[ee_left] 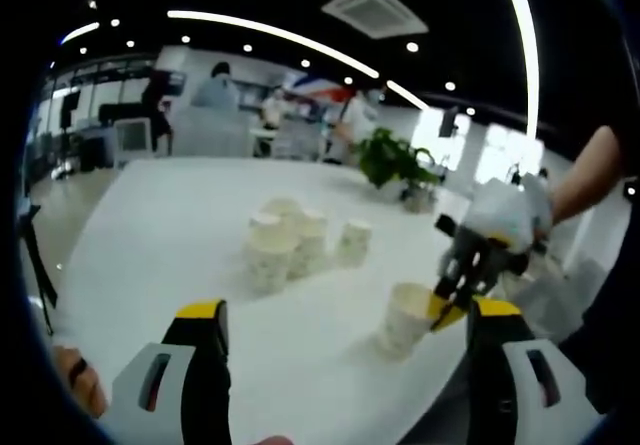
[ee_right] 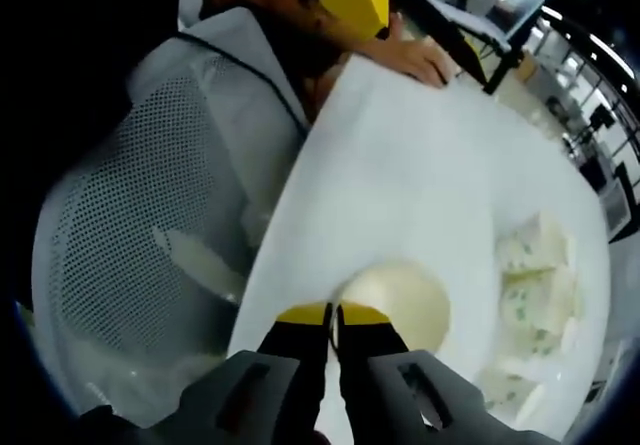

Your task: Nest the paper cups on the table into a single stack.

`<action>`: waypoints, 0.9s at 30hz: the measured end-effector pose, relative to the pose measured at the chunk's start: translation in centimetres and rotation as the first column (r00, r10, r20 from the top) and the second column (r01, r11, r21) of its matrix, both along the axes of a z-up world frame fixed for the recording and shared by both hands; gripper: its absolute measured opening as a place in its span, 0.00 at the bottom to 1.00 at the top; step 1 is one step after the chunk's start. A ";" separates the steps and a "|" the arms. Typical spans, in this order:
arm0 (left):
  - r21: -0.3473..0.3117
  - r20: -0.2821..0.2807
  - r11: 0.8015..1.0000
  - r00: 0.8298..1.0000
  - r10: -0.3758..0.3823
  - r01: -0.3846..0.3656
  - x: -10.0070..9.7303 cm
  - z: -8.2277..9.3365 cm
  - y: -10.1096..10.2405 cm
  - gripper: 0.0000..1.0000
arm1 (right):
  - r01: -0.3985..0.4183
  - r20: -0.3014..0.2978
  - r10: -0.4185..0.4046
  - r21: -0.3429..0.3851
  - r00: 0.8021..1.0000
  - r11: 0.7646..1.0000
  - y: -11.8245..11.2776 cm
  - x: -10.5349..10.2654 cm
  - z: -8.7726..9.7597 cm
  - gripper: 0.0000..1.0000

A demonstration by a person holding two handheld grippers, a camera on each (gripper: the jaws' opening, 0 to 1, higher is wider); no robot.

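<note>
Bright ceiling light strips (ee_left: 300,40) overhead; white desk (ee_left: 170,235) glares, washed out. Both views soft, blurred, edges bowed.

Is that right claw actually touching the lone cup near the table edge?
Touching. In the right gripper view the right claw is pinched on the cup's rim; the left gripper view shows that claw at the cup too.

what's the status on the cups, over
Left gripper open, idle. Right gripper shut on rim of lone paper cup. Cup cluster waits mid-table. Path clear.
</note>
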State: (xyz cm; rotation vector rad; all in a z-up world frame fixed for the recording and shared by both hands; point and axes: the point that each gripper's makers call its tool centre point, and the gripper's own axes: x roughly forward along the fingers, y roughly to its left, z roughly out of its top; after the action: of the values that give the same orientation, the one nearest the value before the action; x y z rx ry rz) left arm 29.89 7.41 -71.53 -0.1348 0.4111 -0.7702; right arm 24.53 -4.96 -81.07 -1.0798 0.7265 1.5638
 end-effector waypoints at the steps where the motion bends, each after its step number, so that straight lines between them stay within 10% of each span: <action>1: 0.002 0.000 1.000 1.000 -0.002 0.002 0.0 0.0 0.0 0.98 | 0.000 0.001 0.000 0.003 1.000 1.000 0.1 0.0 0.1 0.00; 19: 0.004 0.001 1.000 1.000 0.003 -0.003 0.2 0.1 0.3 0.99 | 0.050 0.043 -0.054 0.098 0.998 0.994 0.3 0.5 1.9 0.12; 27: 0.005 0.008 1.000 1.000 0.006 -0.006 0.7 0.3 0.5 0.98 | 0.212 0.029 -0.228 0.265 0.973 0.941 -0.1 0.6 4.6 0.23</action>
State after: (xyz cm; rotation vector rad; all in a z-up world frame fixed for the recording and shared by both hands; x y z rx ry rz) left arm 30.56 7.95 -71.20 -0.1284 0.4049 -0.7639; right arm 25.15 -5.07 -76.52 -0.8179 0.5620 1.3842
